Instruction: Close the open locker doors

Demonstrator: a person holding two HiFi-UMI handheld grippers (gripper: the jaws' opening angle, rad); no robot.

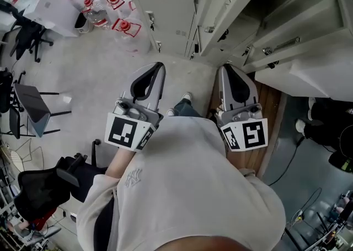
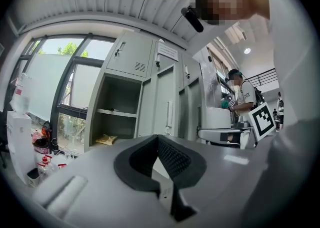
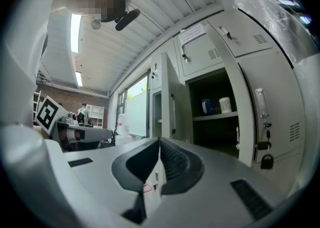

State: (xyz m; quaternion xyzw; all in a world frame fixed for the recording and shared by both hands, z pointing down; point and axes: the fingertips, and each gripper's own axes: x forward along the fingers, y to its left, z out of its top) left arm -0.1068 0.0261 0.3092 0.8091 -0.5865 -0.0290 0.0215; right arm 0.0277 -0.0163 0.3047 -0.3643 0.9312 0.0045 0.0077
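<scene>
A bank of grey lockers (image 1: 171, 21) stands ahead of me, with open doors (image 1: 220, 1) swung out toward me and another open door (image 1: 298, 43) further right. I hold both grippers close to my chest, well short of the lockers and touching nothing. The left gripper (image 1: 156, 68) is shut and empty, and so is the right gripper (image 1: 229, 69). In the left gripper view the gripper (image 2: 157, 138) faces an open compartment (image 2: 117, 114) with a yellow packet (image 2: 107, 139) on its floor. In the right gripper view the gripper (image 3: 159, 141) faces an open compartment (image 3: 215, 122) that holds two cups (image 3: 225, 104), beside an edge-on door (image 3: 167, 106).
Office chairs (image 1: 33, 112) stand on the floor at the left. Bottles with red labels (image 1: 113, 15) cluster near the locker's left corner. A padlock (image 3: 266, 161) hangs on a shut door. Cables (image 1: 309, 200) trail at the right. Another person (image 2: 243, 96) stands in the distance.
</scene>
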